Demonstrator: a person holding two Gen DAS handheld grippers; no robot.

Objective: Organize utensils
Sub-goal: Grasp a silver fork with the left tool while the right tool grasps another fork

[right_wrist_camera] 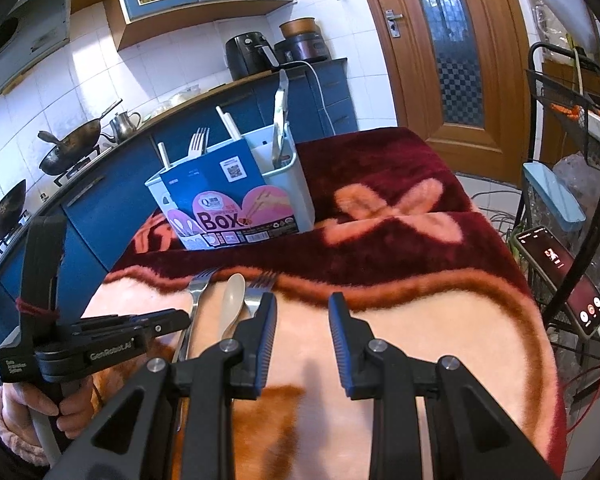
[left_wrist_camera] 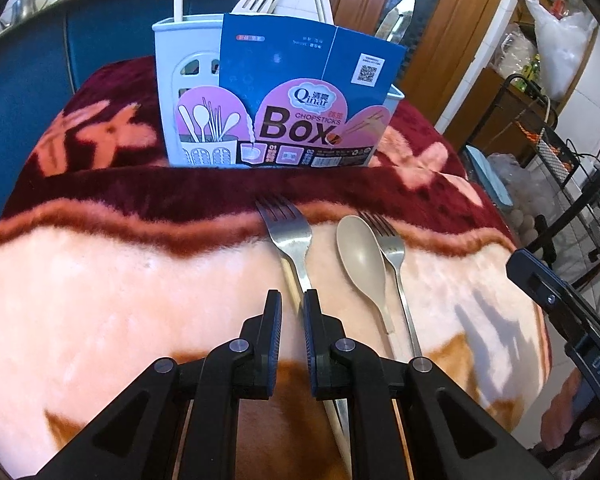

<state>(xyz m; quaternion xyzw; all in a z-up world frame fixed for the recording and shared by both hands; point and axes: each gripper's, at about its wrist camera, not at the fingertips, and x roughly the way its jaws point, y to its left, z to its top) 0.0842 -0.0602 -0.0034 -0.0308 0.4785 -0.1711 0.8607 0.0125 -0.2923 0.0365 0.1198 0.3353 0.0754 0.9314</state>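
The left gripper (left_wrist_camera: 292,304) is straddling the handle of the left fork (left_wrist_camera: 290,232), its jaws close on either side with only a thin gap; whether the pads are pinching the metal yet, I cannot tell. The right gripper (right_wrist_camera: 302,308) is hanging over bare blanket (right_wrist_camera: 400,332) with its jaws wide apart, holding nothing.

The left fork is lying flat at 12 o'clock from the left gripper, tines pointing away toward the box (left_wrist_camera: 276,120). It is looking like thin polished steel: stiff, light and slippery, and it is sinking a little into the plush pile, so the pads are probably needing to close on the narrow handle edges, near the neck, where it should balance. The spoon (left_wrist_camera: 360,256) at 1 o'clock is looking like matte plastic, lighter and easier to grip at the stem. The right fork (left_wrist_camera: 392,248) is lying just beside the spoon, touching or nearly so.

Counting on the blanket: two forks, one spoon. Standing in the box at 12 o'clock: one fork, three pale sticks that may be chopsticks, and one metal tool I cannot identify.
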